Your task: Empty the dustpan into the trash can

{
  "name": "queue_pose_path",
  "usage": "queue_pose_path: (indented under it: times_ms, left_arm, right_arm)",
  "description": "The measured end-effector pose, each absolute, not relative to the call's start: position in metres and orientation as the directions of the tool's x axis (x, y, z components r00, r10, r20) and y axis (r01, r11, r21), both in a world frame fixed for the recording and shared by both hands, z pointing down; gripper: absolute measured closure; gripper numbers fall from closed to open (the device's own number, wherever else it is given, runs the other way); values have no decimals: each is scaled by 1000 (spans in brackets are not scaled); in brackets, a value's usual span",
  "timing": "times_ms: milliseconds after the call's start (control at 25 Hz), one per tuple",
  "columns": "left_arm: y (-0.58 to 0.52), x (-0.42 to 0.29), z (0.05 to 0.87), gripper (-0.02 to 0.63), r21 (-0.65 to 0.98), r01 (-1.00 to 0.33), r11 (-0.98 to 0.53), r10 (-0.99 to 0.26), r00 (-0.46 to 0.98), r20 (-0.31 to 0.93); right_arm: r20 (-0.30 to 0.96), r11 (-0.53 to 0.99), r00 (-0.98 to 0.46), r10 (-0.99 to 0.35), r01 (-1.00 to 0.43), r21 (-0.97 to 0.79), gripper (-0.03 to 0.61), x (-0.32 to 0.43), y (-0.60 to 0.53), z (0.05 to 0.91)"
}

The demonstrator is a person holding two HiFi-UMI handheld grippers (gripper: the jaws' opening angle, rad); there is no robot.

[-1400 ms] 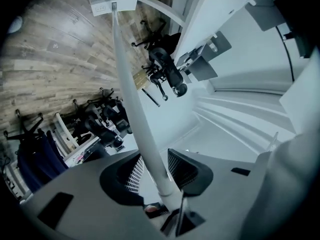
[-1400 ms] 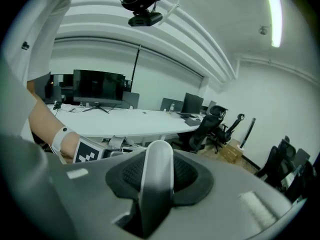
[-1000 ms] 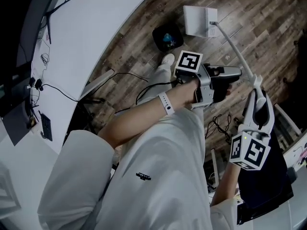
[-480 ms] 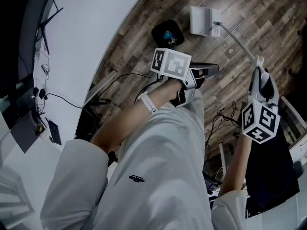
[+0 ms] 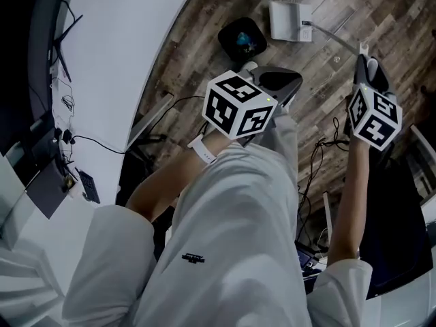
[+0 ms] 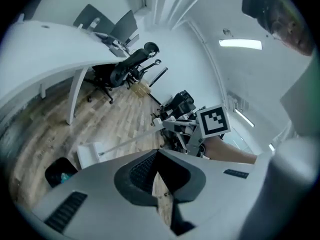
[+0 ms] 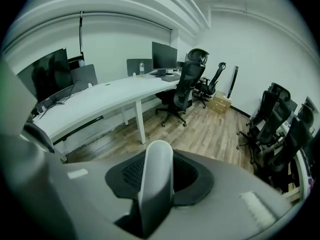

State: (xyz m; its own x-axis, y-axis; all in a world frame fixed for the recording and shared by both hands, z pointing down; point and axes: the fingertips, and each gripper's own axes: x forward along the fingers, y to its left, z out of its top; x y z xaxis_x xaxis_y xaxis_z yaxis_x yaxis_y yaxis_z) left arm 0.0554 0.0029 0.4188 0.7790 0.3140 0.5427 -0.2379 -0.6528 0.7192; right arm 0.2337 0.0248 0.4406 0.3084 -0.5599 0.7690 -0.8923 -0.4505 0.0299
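— Clamping what with the right gripper (image 5: 366, 67)?
— The dustpan handle (image 7: 156, 179), likely to steer the dustpan (image 5: 289, 20), lying on the floor (image 5: 381, 5) just beside the trash can (image 5: 242, 38).
— And with the left gripper (image 6: 158, 159)?
— Nothing; just squeezed shut, empty. Cannot make out any debris in the pan.

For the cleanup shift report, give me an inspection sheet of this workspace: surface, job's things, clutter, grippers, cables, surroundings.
Surface: wood-plank floor.
Job's things: white dustpan beside the black trash can, apart from it; its long handle runs up to the right gripper.
Clutter: a blue scrap inside the trash can.
Grippers: left gripper shut, empty; right gripper shut on the handle.
Cables: black cables loose on the floor; more on the white desk.
Surroundings: office chairs and monitors.
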Motion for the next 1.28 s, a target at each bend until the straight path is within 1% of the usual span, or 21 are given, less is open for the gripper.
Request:
queue_pose_path:
  times_ms: [280, 600, 760, 920, 960, 1080, 1280]
  left_arm:
    - [-10, 51, 418, 607, 640, -233, -732, 264, 768, 583]
    - [-15, 42, 418, 607, 613, -249, -750, 237, 764, 600]
    - [-14, 40, 419, 607, 603, -250, -757, 231, 762, 605]
    - [-12, 39, 417, 607, 600, -248, -760, 223, 768, 600]
    - [-11, 39, 417, 607, 600, -248, -760, 222, 769, 600]
    - [-8, 37, 414, 607, 601, -247, -760, 221, 771, 598]
    - [-2, 38, 405, 607, 590, -234, -773, 215, 779, 589]
  right_arm:
    - [801, -447, 292, -522, -894, 35, 460, 239, 3, 482]
    - [835, -435, 266, -481, -900, 36, 459, 245, -12, 520]
    - [848, -455, 262, -460, -890, 29, 457, 249, -10, 537]
    - [853, -469, 255, -456, -883, 13, 454, 258, -8, 537]
    - [851, -468, 248, -463, -884, 3, 446, 259, -10, 536]
    - [846, -456, 239, -477, -890, -6, 396, 261, -13, 530]
    - [817, -461, 234, -527, -887, -43, 390, 260, -9, 509]
